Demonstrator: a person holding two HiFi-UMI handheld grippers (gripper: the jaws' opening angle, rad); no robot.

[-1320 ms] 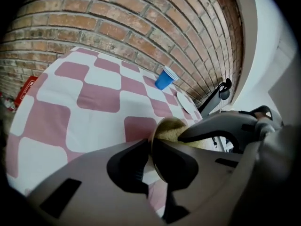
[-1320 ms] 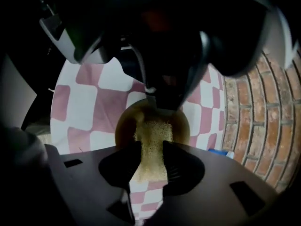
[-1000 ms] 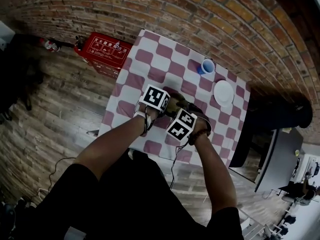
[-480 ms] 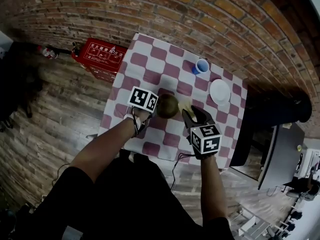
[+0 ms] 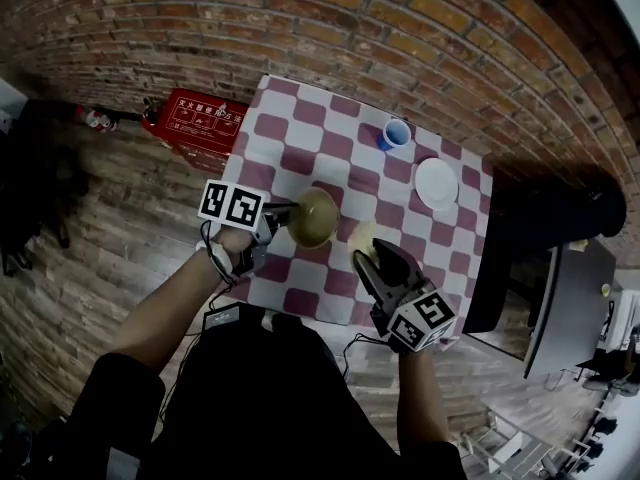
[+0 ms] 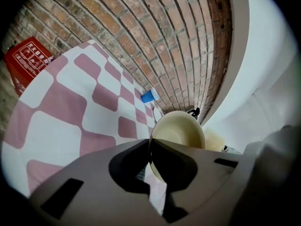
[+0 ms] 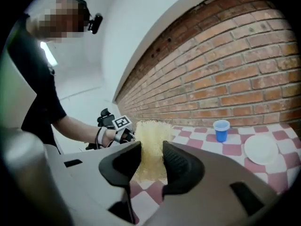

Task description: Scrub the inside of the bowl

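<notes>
checkered table [image 5: 300, 118]: left gripper [image 5: 274, 212] clamps bowl [image 5: 314, 218] rim (right gripper [image 5: 368, 256] holds sponge [image 7: 150, 140]).

The bowl [image 5: 313, 218] is left of the scrubber [image 5: 363, 236], cup [image 5: 393, 134] and plate [image 5: 437, 183] farther back on the table [image 5: 292, 118].

I see a blue cup [image 5: 395, 134] ahead of my right gripper [image 5: 372, 252], toward the far side of the checked table [image 5: 300, 138]. A white plate [image 5: 438, 183] sits nearer and to the cup's right. Left of my left gripper [image 5: 275, 211], a red box [image 5: 195, 119] lies on the wooden floor [image 5: 120, 228] by the brick wall [image 5: 350, 28].
</notes>
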